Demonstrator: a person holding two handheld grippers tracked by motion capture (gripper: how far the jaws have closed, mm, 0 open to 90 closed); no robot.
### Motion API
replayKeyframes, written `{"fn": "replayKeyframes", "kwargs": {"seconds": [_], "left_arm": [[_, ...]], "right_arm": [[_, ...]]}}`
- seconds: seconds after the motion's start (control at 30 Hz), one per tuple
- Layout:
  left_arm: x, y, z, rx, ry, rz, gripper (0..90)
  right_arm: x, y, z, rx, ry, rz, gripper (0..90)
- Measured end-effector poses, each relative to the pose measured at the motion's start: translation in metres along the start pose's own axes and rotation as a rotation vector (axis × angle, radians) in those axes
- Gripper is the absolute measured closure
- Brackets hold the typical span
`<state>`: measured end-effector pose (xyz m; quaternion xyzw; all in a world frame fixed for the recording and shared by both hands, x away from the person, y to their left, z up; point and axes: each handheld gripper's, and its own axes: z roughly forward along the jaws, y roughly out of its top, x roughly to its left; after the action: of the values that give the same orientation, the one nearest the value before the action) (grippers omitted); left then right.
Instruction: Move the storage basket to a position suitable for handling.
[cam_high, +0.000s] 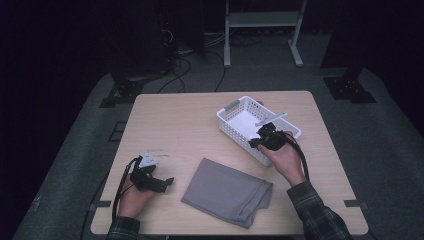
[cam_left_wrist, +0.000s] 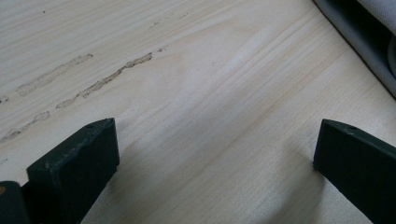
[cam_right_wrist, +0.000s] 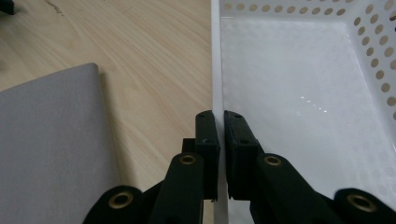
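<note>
While the right tool (cam_right_wrist: 219, 140) pinches the near wall of the white basket (cam_right_wrist: 299, 107), jaws nearly shut with only that thin rim between the pads, the grip looks narrow and off-centre, so a pull or lift could twist the basket, slip it free, or bend the plastic. That basket sits at the far right of the bench (cam_high: 190, 125), just beyond the folded grey cloth (cam_high: 227, 191), and dragging it nearer could snag or shove the cloth. Left tool (cam_left_wrist: 215, 154) rests on bare bench, jaws wide apart, holding nothing, so no backup.
</note>
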<state>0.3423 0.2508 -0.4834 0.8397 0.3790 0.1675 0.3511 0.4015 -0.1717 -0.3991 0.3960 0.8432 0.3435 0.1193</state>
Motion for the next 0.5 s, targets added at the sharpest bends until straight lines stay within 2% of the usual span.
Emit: {"fn": "replayKeyframes", "kwargs": {"seconds": [0.17, 0.5], "left_arm": [[0.0, 0.0, 0.0, -0.001, 0.001, -0.001, 0.0], [0.0, 0.0, 0.0, 0.0, 0.0, 0.001, 0.0]], "right_arm": [[-0.001, -0.01, -0.008, -0.006, 0.007, 0.001, 84.3], [-0.005, -0.034, -0.025, -0.005, -0.01, 0.007, 84.2]]}}
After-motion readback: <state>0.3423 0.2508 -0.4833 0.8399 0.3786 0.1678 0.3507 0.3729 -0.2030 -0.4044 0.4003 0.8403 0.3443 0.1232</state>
